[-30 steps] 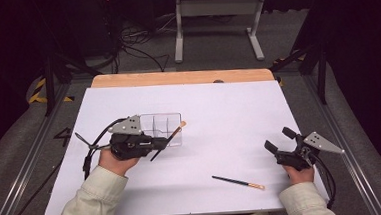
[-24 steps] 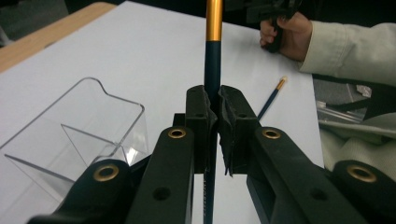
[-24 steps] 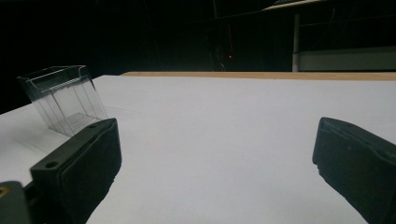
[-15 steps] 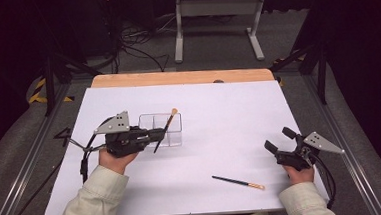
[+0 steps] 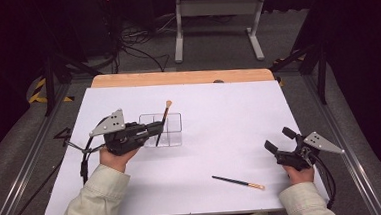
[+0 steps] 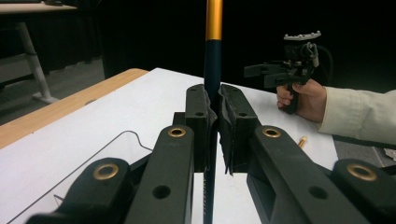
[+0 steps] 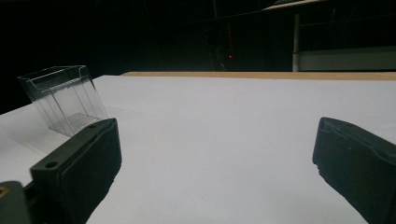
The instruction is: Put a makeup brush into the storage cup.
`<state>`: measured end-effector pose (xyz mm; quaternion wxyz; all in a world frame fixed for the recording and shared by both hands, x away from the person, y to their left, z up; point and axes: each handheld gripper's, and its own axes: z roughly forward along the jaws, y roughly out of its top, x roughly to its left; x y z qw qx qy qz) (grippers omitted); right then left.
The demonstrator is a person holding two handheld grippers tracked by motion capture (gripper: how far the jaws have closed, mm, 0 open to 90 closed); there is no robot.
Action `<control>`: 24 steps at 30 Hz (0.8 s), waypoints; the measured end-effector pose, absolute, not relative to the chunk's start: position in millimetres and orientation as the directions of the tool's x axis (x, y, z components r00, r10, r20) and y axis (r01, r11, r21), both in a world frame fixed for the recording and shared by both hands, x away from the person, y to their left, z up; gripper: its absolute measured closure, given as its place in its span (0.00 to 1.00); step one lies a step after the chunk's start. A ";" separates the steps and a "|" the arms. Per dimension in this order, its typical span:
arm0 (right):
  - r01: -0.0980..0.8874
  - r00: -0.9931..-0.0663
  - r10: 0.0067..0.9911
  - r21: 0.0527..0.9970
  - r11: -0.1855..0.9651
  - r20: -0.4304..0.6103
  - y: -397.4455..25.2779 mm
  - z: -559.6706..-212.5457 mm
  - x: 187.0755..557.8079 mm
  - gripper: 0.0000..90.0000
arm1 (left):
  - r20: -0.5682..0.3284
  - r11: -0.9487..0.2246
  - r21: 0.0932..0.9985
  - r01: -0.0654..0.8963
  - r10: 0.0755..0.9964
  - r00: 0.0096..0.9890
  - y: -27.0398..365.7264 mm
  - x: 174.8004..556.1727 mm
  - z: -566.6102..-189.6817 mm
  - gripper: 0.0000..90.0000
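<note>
One brush [image 5: 162,122] being carried upright, clamped in left gripper [image 5: 150,131], over clear organizer [image 5: 173,137]; needing lowering into compartment. Right gripper [image 5: 281,144] resting agape, second brush [image 5: 238,182] nearby.

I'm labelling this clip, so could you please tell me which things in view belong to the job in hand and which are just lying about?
In the job:
- left claw, shut on a brush
- clear compartment box beneath that brush
- second brush lying on the table
- right claw, open

Lying about:
- metal stand and floor cables behind the table
</note>
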<state>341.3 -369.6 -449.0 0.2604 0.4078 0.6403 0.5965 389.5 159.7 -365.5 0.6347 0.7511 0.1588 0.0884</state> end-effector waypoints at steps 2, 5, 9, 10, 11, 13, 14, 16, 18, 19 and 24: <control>0.212 -0.532 0.833 0.976 -0.045 0.154 -369.6 -449.0 341.4 0.02 | -0.076 -0.133 0.983 0.131 0.354 0.932 159.9 391.9 -366.6 0.92; 0.212 -0.532 0.833 0.976 -0.045 0.154 -369.6 -449.0 341.4 0.02 | -0.073 -0.121 0.985 0.125 0.365 0.928 159.7 395.5 -367.4 0.92; 0.211 -0.532 0.833 0.976 -0.045 0.154 -369.7 -449.1 341.5 0.02 | -0.060 -0.119 0.987 0.112 0.376 0.925 159.6 397.7 -367.1 0.92; 0.212 -0.532 0.833 0.976 -0.045 0.154 -369.8 -449.1 341.5 0.02 | -0.059 -0.114 0.987 0.111 0.382 0.922 159.4 398.1 -367.1 0.92; 0.212 -0.532 0.833 0.976 -0.045 0.154 -369.8 -449.1 341.5 0.02 | -0.053 -0.112 0.988 0.105 0.388 0.920 159.5 399.2 -366.9 0.92; 0.213 -0.532 0.833 0.976 -0.045 0.154 -369.9 -449.1 341.4 0.02 | -0.050 -0.108 0.989 0.101 0.401 0.915 160.0 401.1 -366.4 0.92; 0.213 -0.532 0.833 0.976 -0.045 0.154 -369.9 -449.1 341.4 0.02 | -0.047 -0.110 0.989 0.100 0.407 0.912 160.6 402.2 -365.6 0.92; 0.213 -0.531 0.833 0.976 -0.045 0.155 -370.0 -449.2 341.4 0.02 | -0.047 -0.097 0.991 0.096 0.421 0.906 162.1 405.1 -364.0 0.92; 0.215 -0.530 0.833 0.976 -0.046 0.156 -370.0 -449.3 341.5 0.02 | -0.060 -0.081 0.991 0.104 0.426 0.903 162.9 409.8 -362.9 0.92; 0.215 -0.530 0.833 0.976 -0.046 0.156 -370.0 -449.3 341.5 0.02 | -0.064 -0.085 0.990 0.111 0.428 0.901 162.4 412.1 -361.9 0.92; 0.216 -0.530 0.834 0.975 -0.045 0.156 -370.1 -449.3 341.5 0.02 | -0.059 -0.072 0.992 0.102 0.449 0.892 160.2 418.4 -359.7 0.92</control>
